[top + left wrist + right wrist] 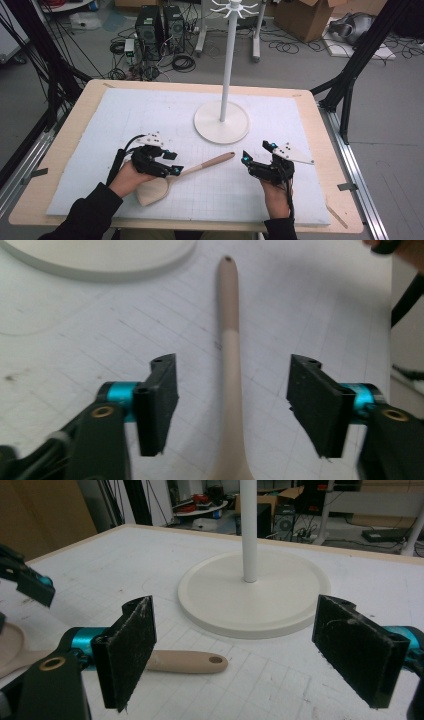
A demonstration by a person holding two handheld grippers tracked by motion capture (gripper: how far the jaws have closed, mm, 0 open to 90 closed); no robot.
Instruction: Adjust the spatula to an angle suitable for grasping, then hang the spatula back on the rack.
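Note:
A wooden spoon (200,167) lies on the white gridded mat (280,125), bowl toward the person, handle pointing to the far right. My left gripper (174,162) hovers over the lower handle with its jaws open. In the left gripper view the handle (231,340) runs up between the two pads without touching either. My right gripper (259,153) is held open to the right of the handle's tip, with nothing between its pads. In the right gripper view (245,650) the handle's end (185,661), with its hanging hole, lies just beyond the left pad.
A white hanging stand (221,122) with a round base and tall pole stands at the mat's far middle; its base (255,595) is close ahead of the right gripper. The mat covers a wooden table (70,145). Cables and computer cases sit on the floor beyond.

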